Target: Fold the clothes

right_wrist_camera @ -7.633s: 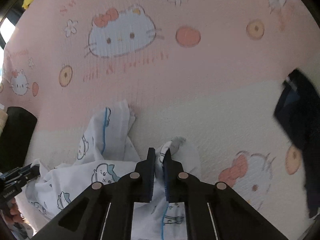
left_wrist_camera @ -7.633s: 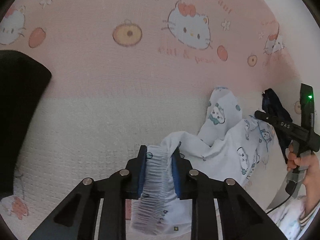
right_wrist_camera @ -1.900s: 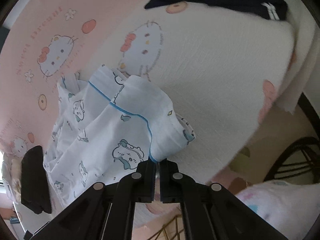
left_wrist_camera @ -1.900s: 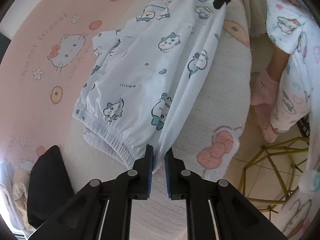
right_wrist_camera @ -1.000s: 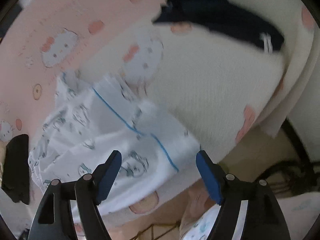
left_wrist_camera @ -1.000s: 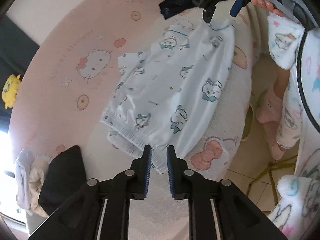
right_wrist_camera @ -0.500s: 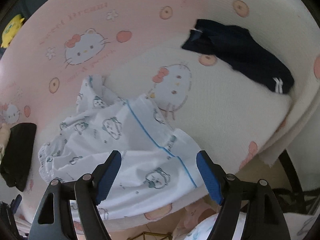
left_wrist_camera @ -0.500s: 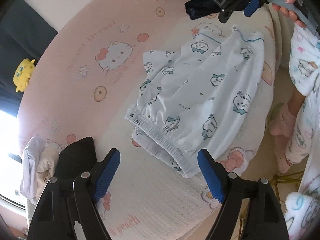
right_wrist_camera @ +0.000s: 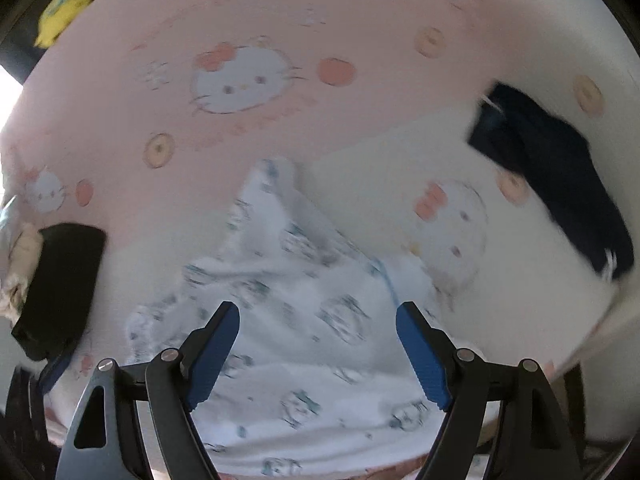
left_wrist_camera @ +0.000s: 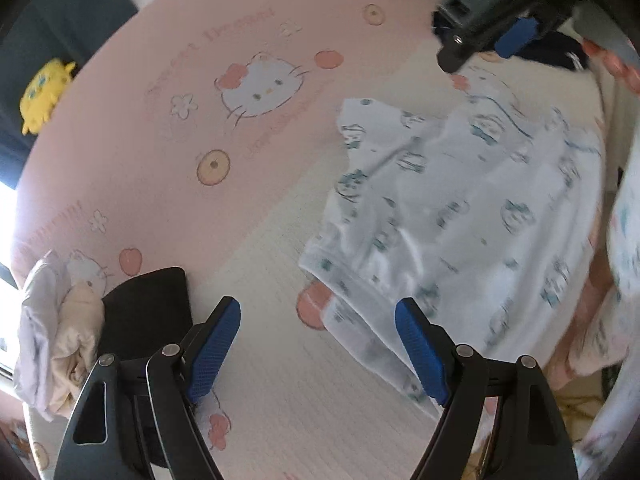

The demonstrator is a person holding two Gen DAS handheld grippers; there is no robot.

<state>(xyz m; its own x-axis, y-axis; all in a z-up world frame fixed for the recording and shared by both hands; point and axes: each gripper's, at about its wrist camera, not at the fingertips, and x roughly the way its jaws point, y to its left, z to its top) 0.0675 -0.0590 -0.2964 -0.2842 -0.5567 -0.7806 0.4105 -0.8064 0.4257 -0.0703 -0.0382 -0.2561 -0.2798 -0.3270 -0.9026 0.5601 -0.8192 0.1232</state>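
Pink cartoon-cat bedspread (left_wrist_camera: 168,128) carries the white animal-print pajama pants (left_wrist_camera: 460,216) spread flat for folding, so left gripper (left_wrist_camera: 320,344) and right gripper (right_wrist_camera: 318,344) hover released.

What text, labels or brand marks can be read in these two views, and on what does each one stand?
"Sweet Dream": pink script on the bedspread, left wrist view; blurred, so a likely reading.
"DAS": white letters, upside down, on the right tongs body.
Other script on the bedspread: too blurred to read.
Printed pyjama pants: no legible words.

White cartoon-print pajama pants (left_wrist_camera: 460,216) lying spread flat
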